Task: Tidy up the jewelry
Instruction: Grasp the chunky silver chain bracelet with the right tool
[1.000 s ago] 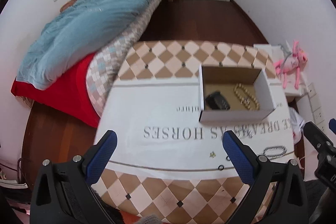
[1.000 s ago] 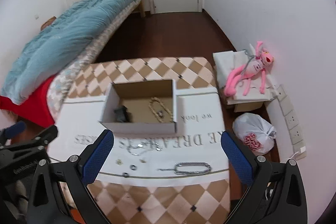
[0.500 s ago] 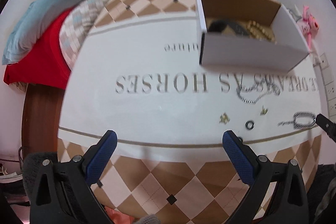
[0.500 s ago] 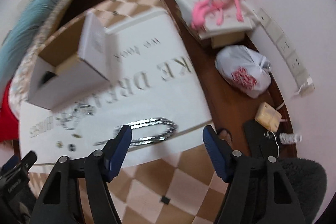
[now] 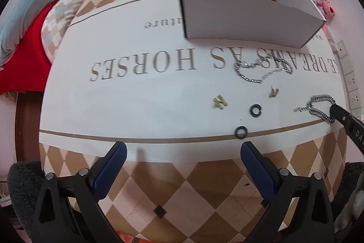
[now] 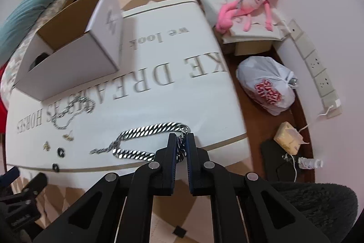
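Right tool (image 6: 181, 140) pinched on thick silver chain (image 6: 145, 129), left tool (image 5: 182, 159) spread, seemingly empty

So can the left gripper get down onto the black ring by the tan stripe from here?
Probably yes. The left gripper is open, and the black ring lies flat just beyond its right finger, nothing over it. The right gripper, shut on the chunky silver chain, sits further off.

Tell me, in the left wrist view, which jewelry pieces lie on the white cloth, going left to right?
Gold earring → lower black ring → upper black ring → second gold earring → thick silver chain, gripped at its right end by the right gripper. The thin silver chain spans several, so it is left out.
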Motion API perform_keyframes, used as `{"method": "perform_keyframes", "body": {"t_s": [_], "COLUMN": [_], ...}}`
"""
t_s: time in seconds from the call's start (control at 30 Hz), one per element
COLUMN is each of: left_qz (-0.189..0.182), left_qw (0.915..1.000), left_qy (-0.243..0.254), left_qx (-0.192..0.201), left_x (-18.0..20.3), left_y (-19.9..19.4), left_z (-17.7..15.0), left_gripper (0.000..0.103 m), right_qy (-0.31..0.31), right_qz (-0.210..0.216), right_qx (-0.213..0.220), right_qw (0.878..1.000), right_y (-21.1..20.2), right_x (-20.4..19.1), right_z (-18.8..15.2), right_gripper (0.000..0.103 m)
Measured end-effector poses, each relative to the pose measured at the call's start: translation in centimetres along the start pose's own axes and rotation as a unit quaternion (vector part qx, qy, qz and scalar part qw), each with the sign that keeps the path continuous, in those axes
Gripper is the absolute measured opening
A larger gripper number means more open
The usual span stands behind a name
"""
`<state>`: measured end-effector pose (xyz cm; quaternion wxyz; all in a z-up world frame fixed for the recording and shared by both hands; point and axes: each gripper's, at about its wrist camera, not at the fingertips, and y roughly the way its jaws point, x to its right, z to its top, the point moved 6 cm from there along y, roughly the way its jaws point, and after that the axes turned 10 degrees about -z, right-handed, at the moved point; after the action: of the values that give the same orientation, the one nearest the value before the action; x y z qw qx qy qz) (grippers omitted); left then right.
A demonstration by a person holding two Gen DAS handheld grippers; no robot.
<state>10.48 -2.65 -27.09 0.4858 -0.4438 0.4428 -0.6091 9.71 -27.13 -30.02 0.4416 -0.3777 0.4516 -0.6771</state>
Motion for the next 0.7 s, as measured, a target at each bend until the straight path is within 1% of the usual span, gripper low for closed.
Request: {"method": "perform_keyframes", "body": {"t_s": [0.13,0.2,0.33,0.37,0.4,0.43,0.53,0.6,0.63,0.7], "left_qz": [-0.012,-0.017,-0.023,-0.025,-0.026,-0.027,-0.031,-0.040,-0.046,-0.048], "left_qw": [0.9999,0.9997,0.9992,0.9991,0.9990,0.9989,0.9986,0.9980,0.9975,0.9971], "left_qy": [0.009,0.017,0.031,0.034,0.037,0.039,0.044,0.050,0.053,0.059], "left_qx": [0.004,0.004,0.004,0.004,0.003,0.002,0.002,0.007,0.007,0.008], "left_x": [1.4,2.2,3.6,4.0,4.3,4.5,4.9,5.4,5.7,6.3], "left_y": [0.5,0.7,1.2,1.3,1.4,1.5,1.7,1.6,1.5,1.4], "left_z": [0.0,0.1,0.2,0.2,0.2,0.2,0.4,0.5,0.5,0.8], "left_gripper": [0.101,0.093,0.093,0.091,0.082,0.078,0.074,0.055,0.049,0.023], "right_qy": [0.006,0.009,0.014,0.015,0.015,0.017,0.021,0.022,0.023,0.026], "right_qz": [0.019,0.023,0.027,0.027,0.028,0.029,0.031,0.031,0.031,0.033], "right_qx": [-0.006,-0.007,-0.011,-0.012,-0.013,-0.015,-0.017,-0.018,-0.018,-0.019], "right_qw": [1.000,1.000,0.999,0.999,0.999,0.999,0.999,0.999,0.999,0.999], "right_y": [-0.4,-0.6,-0.7,-0.7,-0.7,-0.7,-0.7,-0.7,-0.7,-0.6], "right_x": [-0.2,-0.3,-0.1,-0.1,-0.1,-0.2,-0.2,-0.2,-0.2,-0.1], "right_z": [-1.1,-1.5,-1.8,-1.8,-1.8,-1.7,-1.7,-1.6,-1.5,-1.5], "right_gripper": [0.008,0.008,0.008,0.008,0.008,0.008,0.008,0.008,0.008,0.008]}}
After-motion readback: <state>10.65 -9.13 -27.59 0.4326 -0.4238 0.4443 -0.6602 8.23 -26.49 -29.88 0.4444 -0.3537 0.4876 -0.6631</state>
